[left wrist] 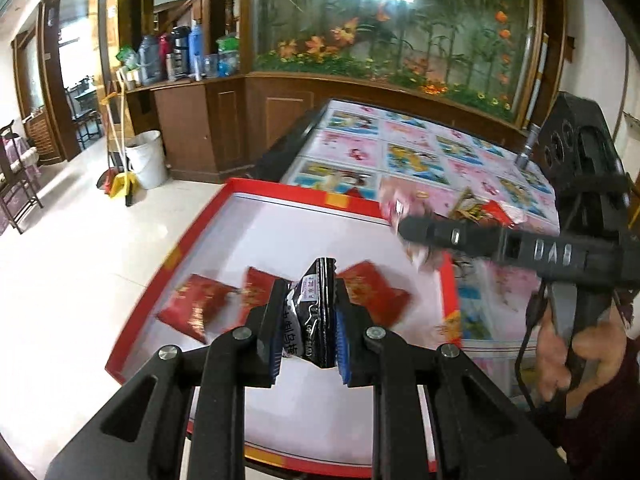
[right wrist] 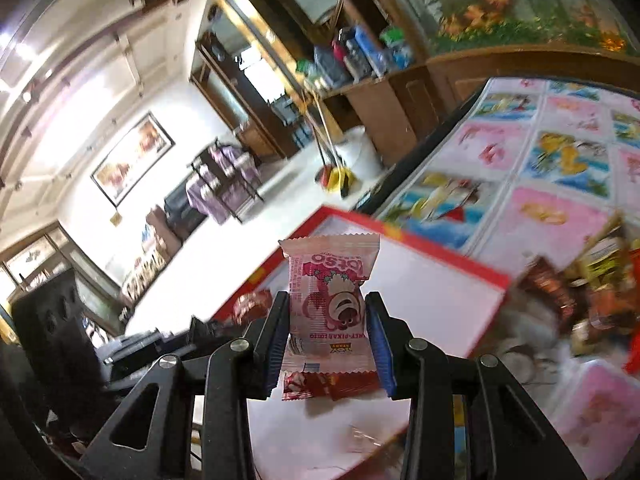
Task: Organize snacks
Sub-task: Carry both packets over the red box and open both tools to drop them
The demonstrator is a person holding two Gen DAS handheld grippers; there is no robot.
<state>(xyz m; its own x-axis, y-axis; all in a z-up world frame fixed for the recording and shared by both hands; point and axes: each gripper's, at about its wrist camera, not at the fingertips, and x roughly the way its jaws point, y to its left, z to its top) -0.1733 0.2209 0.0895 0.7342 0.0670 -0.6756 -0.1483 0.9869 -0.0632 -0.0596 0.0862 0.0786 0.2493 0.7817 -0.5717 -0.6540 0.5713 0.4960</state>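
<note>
My left gripper [left wrist: 310, 320] is shut on a black snack packet [left wrist: 310, 312], held above a red-rimmed white box lid [left wrist: 280, 240]. Three red packets [left wrist: 196, 306] lie inside that lid. My right gripper [right wrist: 328, 340] is shut on a pink snack packet [right wrist: 332, 300] with a cartoon bear, over the same lid [right wrist: 424, 280]. In the left wrist view the right gripper [left wrist: 404, 232] reaches in from the right, blurred, with the pink packet [left wrist: 394, 204] at its tip. A pile of mixed snacks [right wrist: 580, 300] lies on the table right of the lid.
The table carries a pink and blue cartoon cloth [left wrist: 420, 148]. Beyond it stands a wooden cabinet with a fish tank [left wrist: 400, 20]. A white bin [left wrist: 148, 156] and a broom stand on the tiled floor at left. A person's hand [left wrist: 560, 356] holds the right gripper.
</note>
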